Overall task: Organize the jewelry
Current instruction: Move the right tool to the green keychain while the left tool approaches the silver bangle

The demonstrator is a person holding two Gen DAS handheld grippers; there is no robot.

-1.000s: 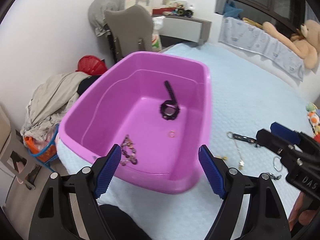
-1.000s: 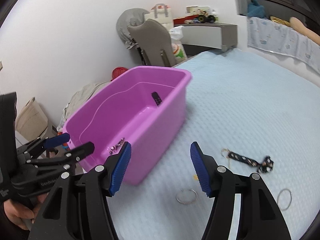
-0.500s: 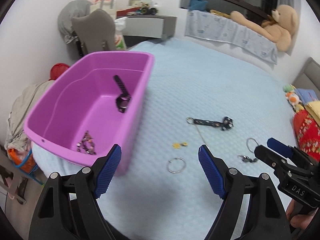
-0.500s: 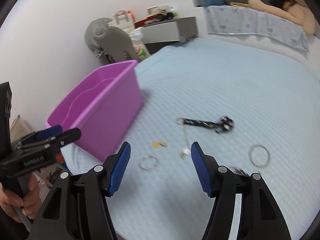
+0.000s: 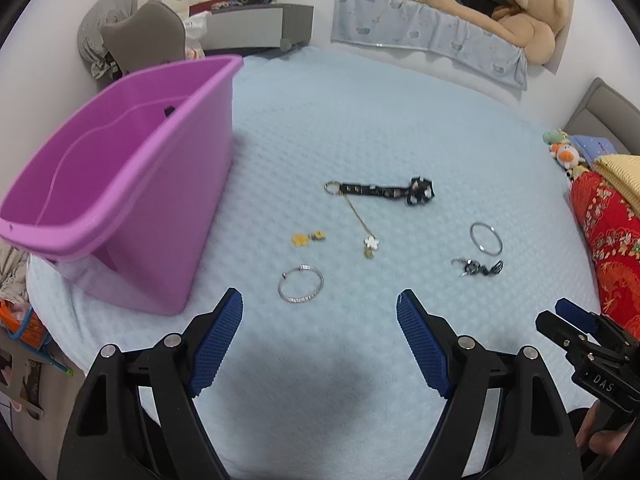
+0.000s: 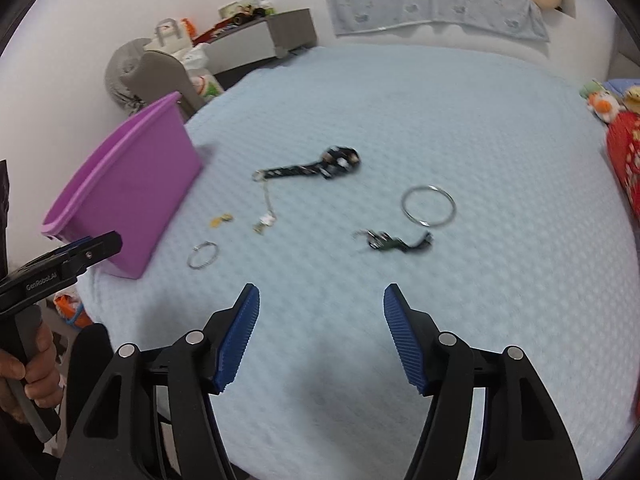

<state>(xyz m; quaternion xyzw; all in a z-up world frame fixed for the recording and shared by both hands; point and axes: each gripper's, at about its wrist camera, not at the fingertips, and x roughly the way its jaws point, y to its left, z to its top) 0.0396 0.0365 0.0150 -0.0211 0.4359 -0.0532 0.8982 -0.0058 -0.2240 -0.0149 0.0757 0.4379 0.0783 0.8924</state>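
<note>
A purple bin (image 5: 120,184) stands at the left on the light blue bed; it also shows in the right wrist view (image 6: 132,188). Jewelry lies loose to its right: a silver bangle (image 5: 301,289) (image 6: 203,255), yellow earrings (image 5: 307,237), a black beaded strap with a ring (image 5: 384,191) (image 6: 312,167), a chain with a white flower charm (image 5: 371,242), a plain silver ring (image 5: 485,238) (image 6: 428,205) and a dark tangled piece (image 5: 478,268) (image 6: 394,241). My left gripper (image 5: 320,340) is open and empty above the bed, nearest the bangle. My right gripper (image 6: 321,336) is open and empty, nearest the dark piece.
A teddy bear (image 5: 516,20) sits on the ledge at the back. A red patterned cushion (image 5: 608,248) and small plush toys (image 5: 564,152) lie at the bed's right edge. A grey chair (image 5: 148,36) and a desk stand beyond the bin.
Both grippers have swung right, away from the bin, and now face the loose jewelry on the bed. Both stayed open and empty.
</note>
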